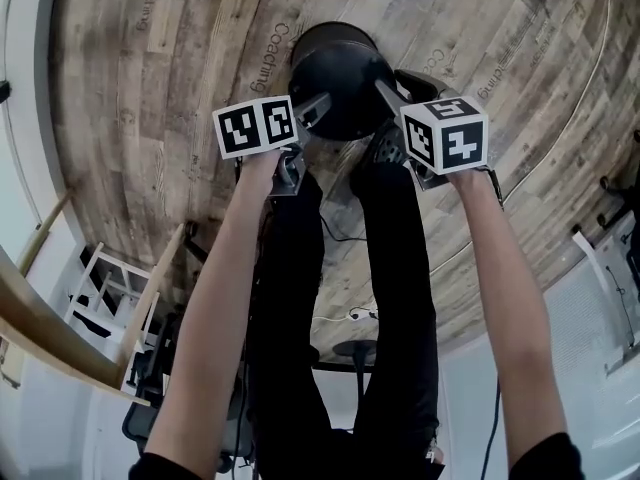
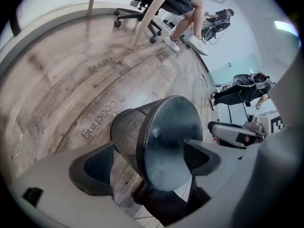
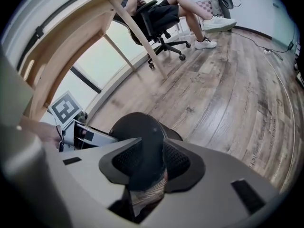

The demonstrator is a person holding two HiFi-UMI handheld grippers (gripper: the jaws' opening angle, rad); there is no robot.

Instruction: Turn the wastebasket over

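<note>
Wastebasket (image 1: 335,78) is tipped over the wood floor (image 1: 150,88), bottom toward me; my right gripper (image 3: 142,163) pinches its bottom edge, my left gripper (image 2: 142,158) stands spread around it.

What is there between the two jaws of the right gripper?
The black wastebasket: the right gripper has its pads pressed on the bottom edge, as the right gripper view shows.

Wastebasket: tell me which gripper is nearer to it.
Right. The right gripper is clamped on the wastebasket at its base edge; the left gripper straddles it with open jaws, one pad clear of the mesh.
</note>
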